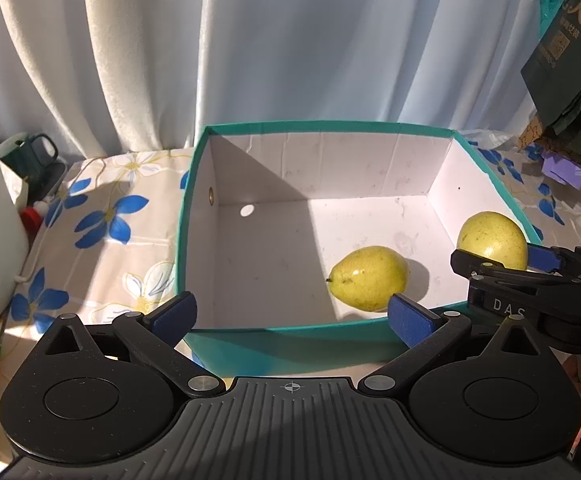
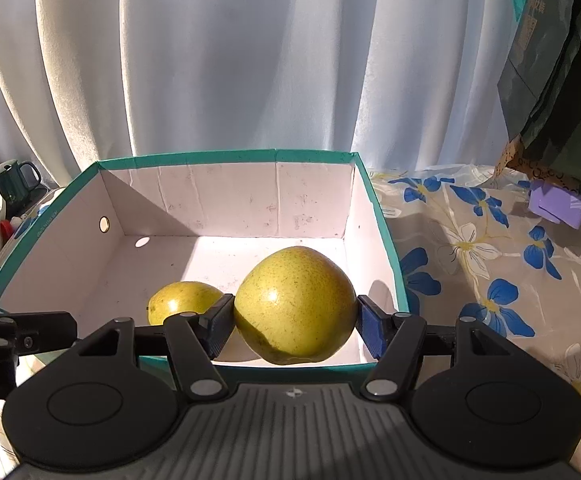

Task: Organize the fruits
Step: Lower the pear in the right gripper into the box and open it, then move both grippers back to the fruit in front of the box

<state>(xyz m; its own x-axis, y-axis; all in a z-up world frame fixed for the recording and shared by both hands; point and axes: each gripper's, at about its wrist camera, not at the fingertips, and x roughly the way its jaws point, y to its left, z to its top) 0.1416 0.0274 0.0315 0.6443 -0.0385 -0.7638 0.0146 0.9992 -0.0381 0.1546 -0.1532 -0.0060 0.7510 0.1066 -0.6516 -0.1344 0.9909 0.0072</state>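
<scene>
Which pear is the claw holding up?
The bigger pear, squeezed between the right claw pads above the teal box. The other pear lies loose on the box floor.

White curtains [image 2: 218, 60] hang behind a blue-flowered tablecloth [image 2: 490, 264]. A green mug [image 1: 30, 154] stands far left — dark green bags [image 1: 570, 60] and a purple box [image 2: 556, 205] sit right.

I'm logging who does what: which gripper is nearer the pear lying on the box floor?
Left. The left gripper hangs open at the near wall beside the lying pear; the right gripper, holding another pear, sits farther right.
</scene>
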